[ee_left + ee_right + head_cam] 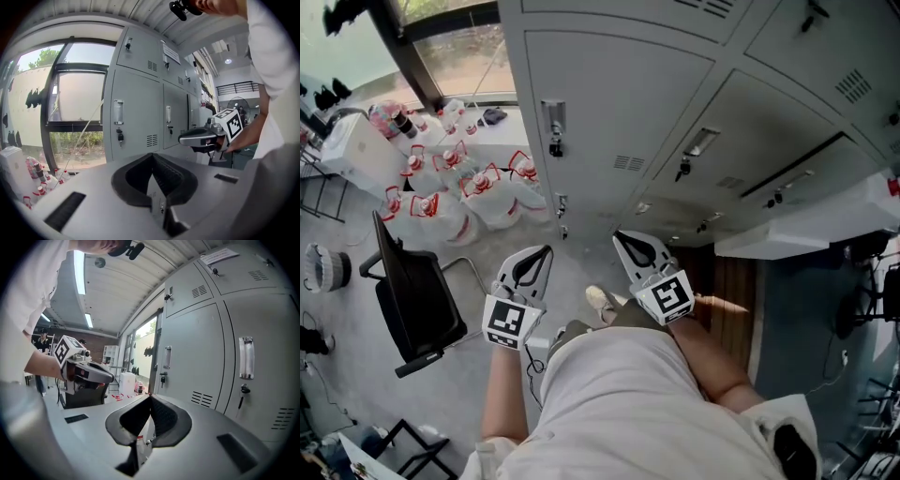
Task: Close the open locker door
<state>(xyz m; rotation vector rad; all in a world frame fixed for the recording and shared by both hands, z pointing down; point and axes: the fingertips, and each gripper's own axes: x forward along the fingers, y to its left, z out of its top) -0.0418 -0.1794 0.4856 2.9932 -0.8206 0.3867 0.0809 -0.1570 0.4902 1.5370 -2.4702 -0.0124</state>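
Note:
A row of grey lockers (619, 103) fills the top of the head view; the doors straight ahead are shut, with keys in their locks. At the right a pale panel (811, 225) juts out from the row beside a dark gap (797, 167); it looks like the open door seen edge-on. My left gripper (546, 251) and right gripper (619, 236) are held side by side, pointing at the lockers and short of them. Both are shut with nothing between the jaws. The left gripper view shows its closed tips (152, 154) and the right gripper (206, 137) beside it. The right gripper view shows closed tips (150, 396).
A black office chair (417, 295) stands at the left. Several red-capped water jugs (469, 187) and a white box (356, 150) crowd the floor below the window (459, 47). A strip of wood floor (733, 300) runs at the right. My shoe (600, 302) is on the floor between the grippers.

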